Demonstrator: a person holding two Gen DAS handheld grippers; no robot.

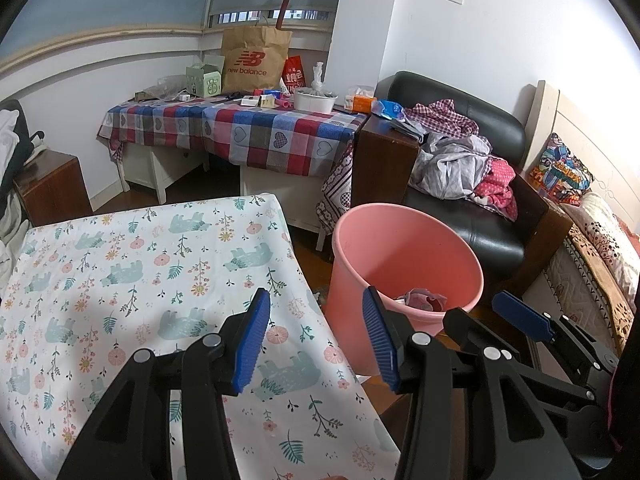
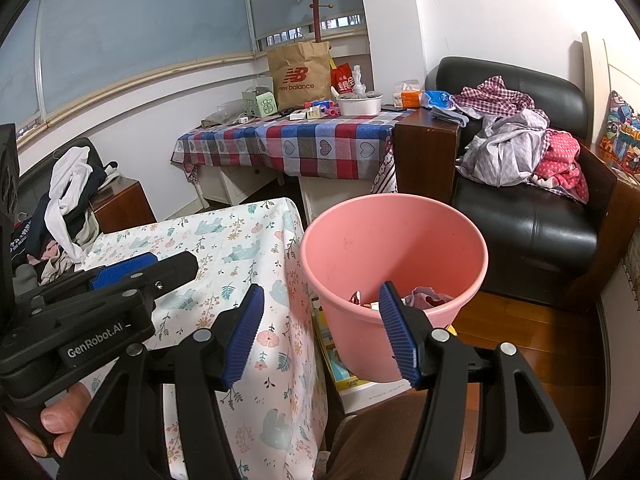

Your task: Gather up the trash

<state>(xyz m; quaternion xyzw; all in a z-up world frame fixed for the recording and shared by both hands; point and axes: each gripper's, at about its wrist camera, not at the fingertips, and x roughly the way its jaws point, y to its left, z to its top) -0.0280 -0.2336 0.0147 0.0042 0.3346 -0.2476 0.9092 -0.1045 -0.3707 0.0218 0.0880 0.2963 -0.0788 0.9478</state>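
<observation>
A pink bucket point(image 1: 408, 256) point(image 2: 394, 248) stands on the floor beside a table covered in a floral cloth point(image 1: 140, 260) point(image 2: 224, 248). Crumpled pink and white trash point(image 1: 424, 300) point(image 2: 424, 298) lies at its bottom. My left gripper point(image 1: 316, 292) point(image 2: 172, 264) hovers open over the table's right edge, with nothing between its blue pads. To its right, my right gripper point(image 2: 320, 288) point(image 1: 474, 306) is open and empty too, in front of the bucket's near rim. A hand point(image 2: 60, 420) holds the left gripper's body.
A black armchair point(image 2: 532, 216) piled with clothes stands behind the bucket. A desk with a checked cloth point(image 1: 256, 132) carries a brown paper bag point(image 1: 256, 60), boxes and a white bowl. A flat box point(image 2: 360, 384) lies by the bucket's foot on the wooden floor point(image 2: 532, 344).
</observation>
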